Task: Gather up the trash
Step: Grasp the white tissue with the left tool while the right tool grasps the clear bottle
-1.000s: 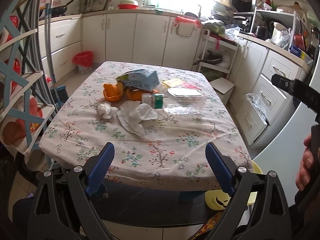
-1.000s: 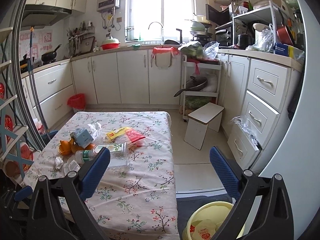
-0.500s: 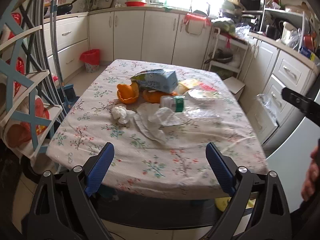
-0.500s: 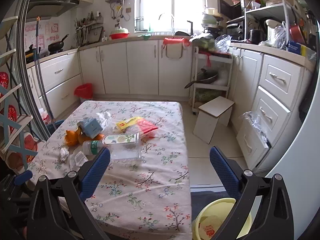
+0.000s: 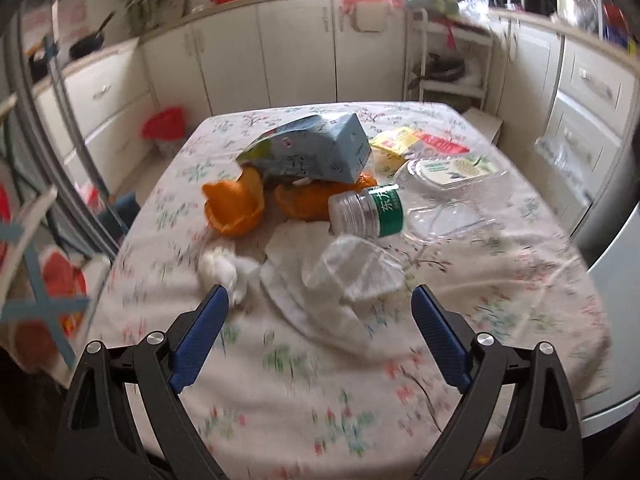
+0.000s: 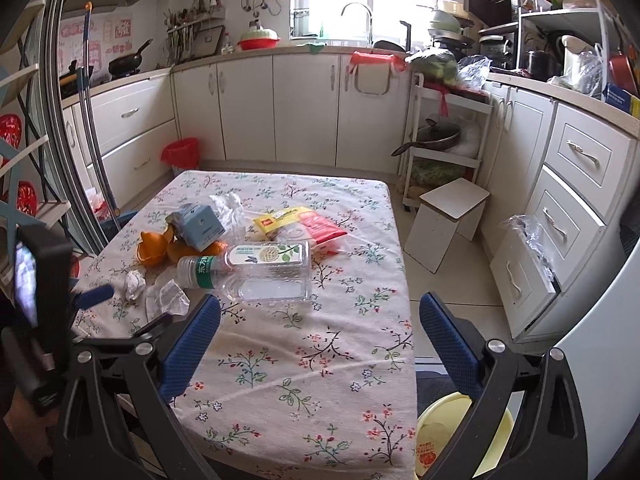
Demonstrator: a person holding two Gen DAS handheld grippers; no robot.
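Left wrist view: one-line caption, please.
Open left gripper nears crumpled tissue, plastic bottle and orange peels on the floral tablecloth.

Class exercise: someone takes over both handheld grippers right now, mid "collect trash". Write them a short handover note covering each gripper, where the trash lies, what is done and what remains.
Left gripper: open, empty, low over the near part of the table, facing the crumpled tissue and the white wrapper.
Right gripper: open, empty, further back at the table's near edge.
Trash, all on the table: orange peels, blue carton resting on them, plastic bottle on its side, clear plastic tray, yellow and red packet.
Yellow bin stands on the floor by the table's near right corner.
Done: nothing picked up yet.
Left: everything.
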